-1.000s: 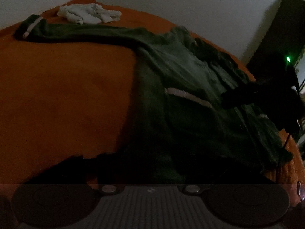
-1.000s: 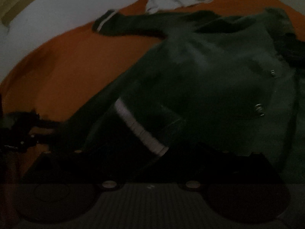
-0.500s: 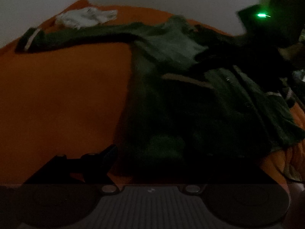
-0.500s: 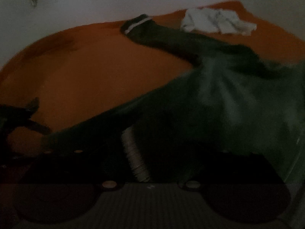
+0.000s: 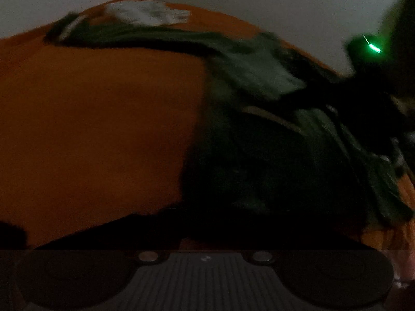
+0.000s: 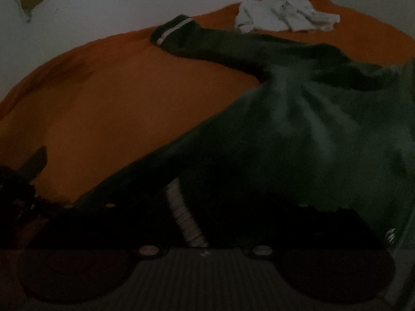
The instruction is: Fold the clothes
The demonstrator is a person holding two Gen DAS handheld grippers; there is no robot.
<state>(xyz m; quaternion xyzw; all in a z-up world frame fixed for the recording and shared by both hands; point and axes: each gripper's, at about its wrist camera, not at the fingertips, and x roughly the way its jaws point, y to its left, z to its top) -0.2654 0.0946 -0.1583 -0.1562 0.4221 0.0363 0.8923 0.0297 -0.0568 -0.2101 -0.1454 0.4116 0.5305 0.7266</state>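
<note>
lying spread on the orange bedsheet (image 6: 116, 108) for folding, the dark green fleece jacket (image 6: 298, 129); left tongs (image 5: 205, 233) closed, right tongs' (image 6: 205, 228) state unclear.

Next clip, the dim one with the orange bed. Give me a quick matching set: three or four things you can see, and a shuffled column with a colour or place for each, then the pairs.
Things:
1. jacket
2. sleeve cuff
3. crumpled cloth
4. bed cover

Descriptions:
A. orange, spread under everything
B. pale, bunched at the far edge of the bed
C. dark green, laid out with one sleeve stretched away
D. dark with a single light stripe, at the end of the stretched sleeve

Pairs: 1-C, 2-D, 3-B, 4-A
</note>
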